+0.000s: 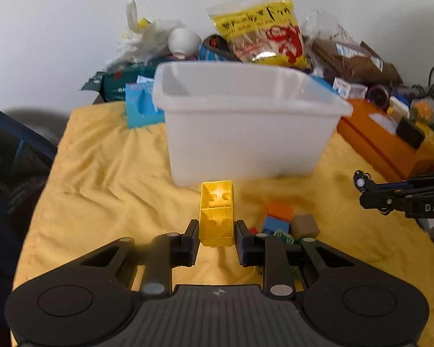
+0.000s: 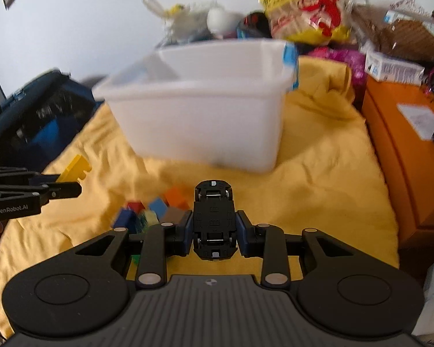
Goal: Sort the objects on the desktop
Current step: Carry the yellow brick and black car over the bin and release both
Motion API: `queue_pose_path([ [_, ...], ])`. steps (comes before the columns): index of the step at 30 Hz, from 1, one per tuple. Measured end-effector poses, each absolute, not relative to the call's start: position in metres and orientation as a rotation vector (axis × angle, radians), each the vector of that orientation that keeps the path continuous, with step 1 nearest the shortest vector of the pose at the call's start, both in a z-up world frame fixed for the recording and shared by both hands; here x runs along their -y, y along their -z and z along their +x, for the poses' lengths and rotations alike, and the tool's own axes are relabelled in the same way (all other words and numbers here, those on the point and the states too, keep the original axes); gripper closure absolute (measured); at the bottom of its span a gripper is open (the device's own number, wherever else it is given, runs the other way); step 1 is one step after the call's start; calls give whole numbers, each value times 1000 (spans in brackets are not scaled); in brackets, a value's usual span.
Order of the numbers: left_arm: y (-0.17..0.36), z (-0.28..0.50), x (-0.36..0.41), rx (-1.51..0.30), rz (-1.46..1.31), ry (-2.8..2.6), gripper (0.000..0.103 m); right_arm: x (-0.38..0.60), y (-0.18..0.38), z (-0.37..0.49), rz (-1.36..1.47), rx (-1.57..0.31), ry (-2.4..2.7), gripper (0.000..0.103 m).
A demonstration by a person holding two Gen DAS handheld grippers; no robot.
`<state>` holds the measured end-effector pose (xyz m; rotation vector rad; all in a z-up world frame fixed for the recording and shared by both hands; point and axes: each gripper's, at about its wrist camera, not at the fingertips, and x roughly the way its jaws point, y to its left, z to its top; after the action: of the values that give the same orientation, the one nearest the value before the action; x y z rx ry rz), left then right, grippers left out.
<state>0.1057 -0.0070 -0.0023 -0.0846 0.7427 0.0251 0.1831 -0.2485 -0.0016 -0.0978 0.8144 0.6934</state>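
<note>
"GenRobot.AI" on left tool [image 2: 72, 183]

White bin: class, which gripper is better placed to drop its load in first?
Probably left: the left gripper holds the yellow brick right before the white bin; right's toy car sits farther back.

Counts: 1 white bin [image 1: 246, 133], 1 yellow brick [image 1: 217, 214] in the left gripper [image 1: 216, 241], 1 black toy car [image 2: 214, 222] in the right gripper [image 2: 214, 234]. Loose block pile [image 2: 156, 208]: roughly 6 blocks were visible; blur prevented an exact count. 1 orange box [image 2: 402, 150].
</note>
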Motion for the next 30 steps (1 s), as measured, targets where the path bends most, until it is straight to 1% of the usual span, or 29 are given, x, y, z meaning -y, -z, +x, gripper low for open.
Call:
queue_pose_path([
  [12, -58, 129, -12, -659, -164, -40, 74, 247, -57, 204, -37, -730, -655, 69],
  [24, -102, 178, -23, -605, -141, -16, 74, 232, -95, 244, -26, -650, -646, 69],
  [30, -115, 203, -23, -593, -135, -4, 74, 221, -103, 268, -2, -662, -653, 69],
])
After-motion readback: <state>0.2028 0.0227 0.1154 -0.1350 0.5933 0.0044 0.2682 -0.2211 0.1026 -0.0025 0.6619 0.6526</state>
